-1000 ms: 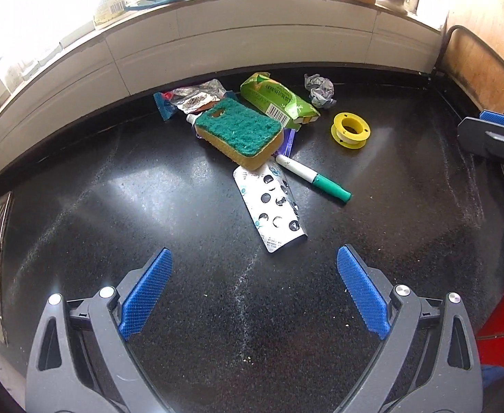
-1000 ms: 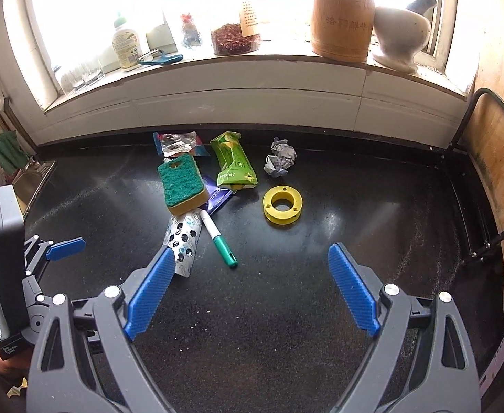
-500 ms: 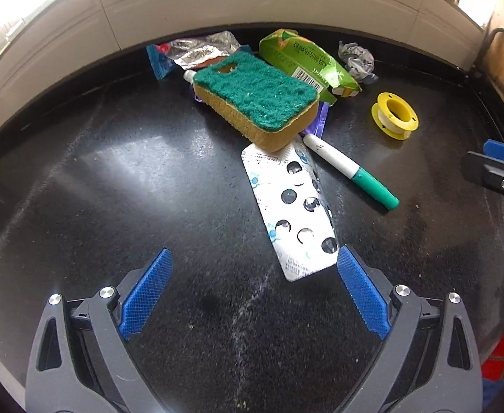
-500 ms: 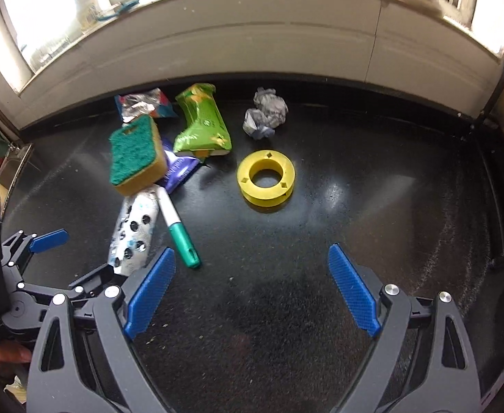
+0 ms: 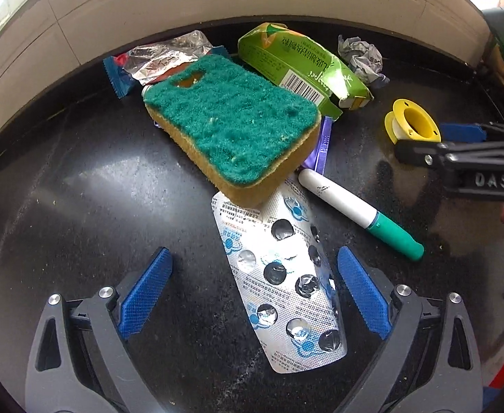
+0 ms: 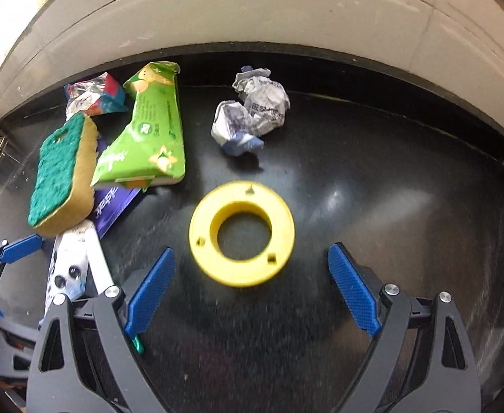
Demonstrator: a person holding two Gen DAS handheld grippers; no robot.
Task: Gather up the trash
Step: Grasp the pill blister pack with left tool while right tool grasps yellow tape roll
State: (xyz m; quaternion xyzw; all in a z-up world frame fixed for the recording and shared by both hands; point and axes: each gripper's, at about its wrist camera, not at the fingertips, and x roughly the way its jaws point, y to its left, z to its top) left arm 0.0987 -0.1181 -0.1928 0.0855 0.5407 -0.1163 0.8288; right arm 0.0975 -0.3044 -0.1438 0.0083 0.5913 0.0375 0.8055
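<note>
The black counter [image 5: 79,189] is the biggest thing here, and a heap of bits lies on it by the far wall. The green sponge [image 5: 231,130] sits on top of the heap, with the green packet [image 5: 296,65] behind it and the crumpled paper ball [image 6: 252,110] off to the right.

The silver pill sheet [image 5: 279,275] is long and flat. Its far end is tucked under the sponge, and its near end points back between the fingers of the left gripper [image 5: 255,292]. Those fingers are wide apart and hold nothing. The sheet lies closer to the right finger.

The yellow ring [image 6: 241,234] lies flat, just ahead of the right gripper [image 6: 252,292], a little left of its middle. That gripper is wide apart too, and empty.

So I think each gripper is nearest its own piece.
</note>
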